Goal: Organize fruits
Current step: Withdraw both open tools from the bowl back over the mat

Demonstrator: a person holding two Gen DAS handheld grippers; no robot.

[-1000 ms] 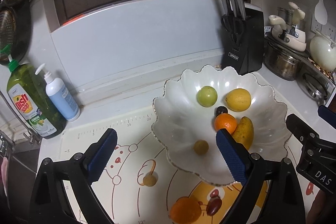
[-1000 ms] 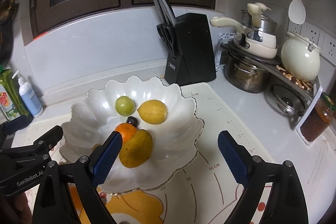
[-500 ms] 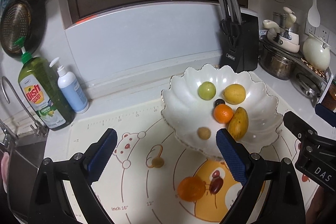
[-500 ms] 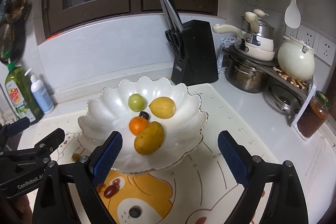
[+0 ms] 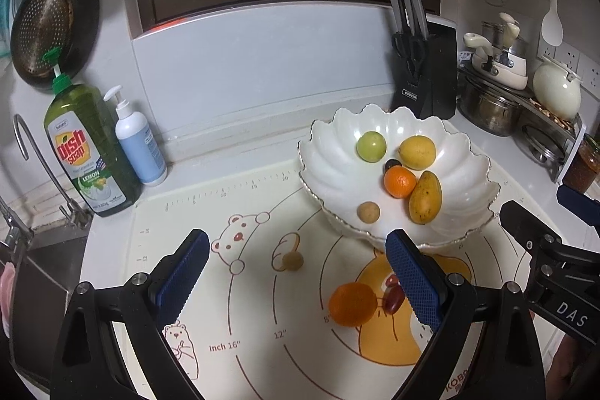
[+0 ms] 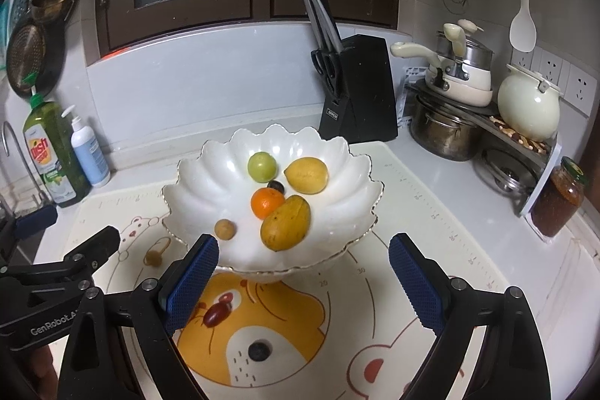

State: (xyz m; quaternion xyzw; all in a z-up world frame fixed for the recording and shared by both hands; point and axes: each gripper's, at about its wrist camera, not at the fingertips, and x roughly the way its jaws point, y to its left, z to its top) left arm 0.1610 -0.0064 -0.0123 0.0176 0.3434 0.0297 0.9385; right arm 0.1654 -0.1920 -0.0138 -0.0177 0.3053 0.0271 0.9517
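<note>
— Looking from the left: where is the fruit?
— On the mat (image 5: 262, 355) a small tan ball (image 5: 293, 261) lies between the two blue pads of the left gripper (image 5: 296, 282), a bit ahead of them. An orange (image 5: 352, 303) and a red grape (image 5: 393, 300) sit just beside the right pad.
— And the white bowl (image 6: 195, 197)?
— It stands past the pads. It holds a green fruit (image 6: 261, 166), a lemon (image 6: 306, 174), an orange one, a mango (image 6: 285, 222), a dark grape and a tan ball.
— What is around?
— Soap bottles (image 5: 88, 149) at the far left, a knife block (image 6: 356, 92) behind the bowl, pots (image 6: 446, 130) at the right.
— The right gripper (image 6: 302, 280)?
— Its pads are spread wide and empty, with the bowl's near rim between them. The left one is wide and empty too.
</note>
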